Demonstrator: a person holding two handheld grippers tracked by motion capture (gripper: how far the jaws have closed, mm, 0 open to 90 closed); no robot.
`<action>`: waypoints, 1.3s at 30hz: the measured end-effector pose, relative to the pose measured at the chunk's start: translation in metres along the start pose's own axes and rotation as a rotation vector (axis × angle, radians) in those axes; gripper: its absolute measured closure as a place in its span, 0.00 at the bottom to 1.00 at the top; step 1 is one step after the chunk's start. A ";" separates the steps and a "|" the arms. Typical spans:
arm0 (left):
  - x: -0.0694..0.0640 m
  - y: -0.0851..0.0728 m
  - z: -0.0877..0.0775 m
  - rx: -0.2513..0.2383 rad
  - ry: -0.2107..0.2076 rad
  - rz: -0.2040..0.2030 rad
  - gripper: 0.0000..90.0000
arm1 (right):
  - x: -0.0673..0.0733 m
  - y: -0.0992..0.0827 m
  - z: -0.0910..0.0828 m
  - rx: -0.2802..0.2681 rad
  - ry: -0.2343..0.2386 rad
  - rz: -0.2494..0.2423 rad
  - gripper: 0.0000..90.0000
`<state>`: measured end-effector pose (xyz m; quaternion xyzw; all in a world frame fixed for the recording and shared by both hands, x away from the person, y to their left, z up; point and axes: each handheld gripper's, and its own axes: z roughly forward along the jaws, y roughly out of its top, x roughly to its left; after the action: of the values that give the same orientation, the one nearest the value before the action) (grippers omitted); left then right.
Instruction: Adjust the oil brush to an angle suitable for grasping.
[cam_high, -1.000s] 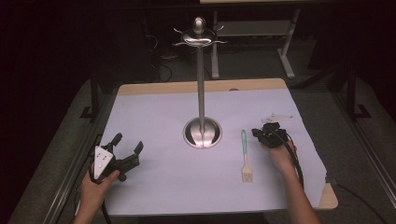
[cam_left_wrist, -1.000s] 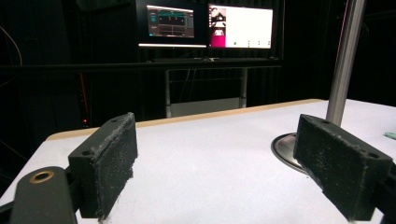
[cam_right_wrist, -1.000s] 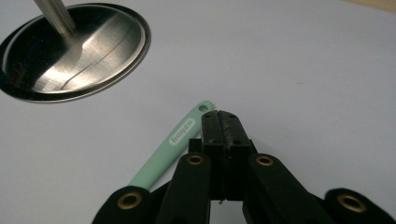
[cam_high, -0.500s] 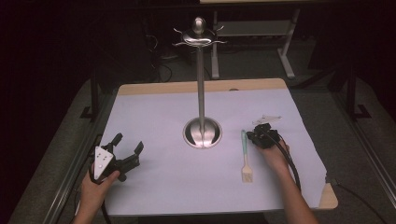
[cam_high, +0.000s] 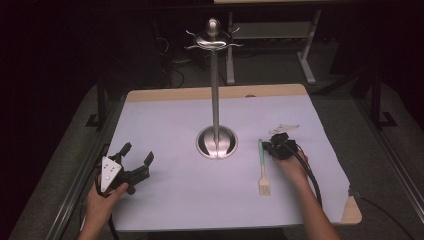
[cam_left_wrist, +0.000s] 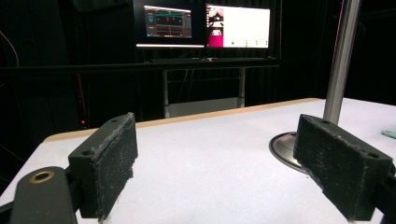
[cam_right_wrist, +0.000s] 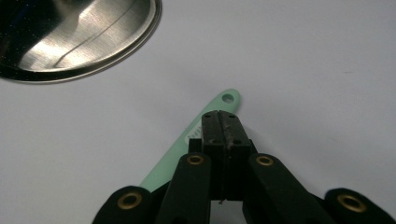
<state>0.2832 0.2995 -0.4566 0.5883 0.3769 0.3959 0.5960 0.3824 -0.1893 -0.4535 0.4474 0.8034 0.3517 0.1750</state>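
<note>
From over the right gripper (cam_right_wrist: 223, 116), its two black jaws stand pressed flat together with no gap between them, brass-coloured pivot pins shining on the linkage arms below. Directly under the jaw tips lies a pale mint-green plastic handle (cam_right_wrist: 219, 103) with a small round hanging hole at its rounded end, running diagonally down to the left beneath the gripper. It lies on a plain white table covering (cam_right_wrist: 303, 60). At the upper left sits the brushed, shiny steel round base (cam_right_wrist: 79, 37), well apart from the handle.
</note>
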 end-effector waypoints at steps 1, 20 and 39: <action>0.000 0.000 0.000 0.000 0.000 0.000 0.15 | 0.000 0.000 0.000 -0.003 0.002 -0.008 1.00; 0.000 0.000 0.000 0.001 0.001 -0.001 0.15 | 0.018 0.005 0.007 -0.006 0.052 -0.027 1.00; 0.000 0.000 0.000 0.002 0.001 0.000 0.15 | 0.039 0.011 0.016 -0.012 0.099 -0.064 1.00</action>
<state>0.2833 0.2993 -0.4566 0.5888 0.3775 0.3956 0.5953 0.3775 -0.1457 -0.4551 0.4025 0.8228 0.3727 0.1487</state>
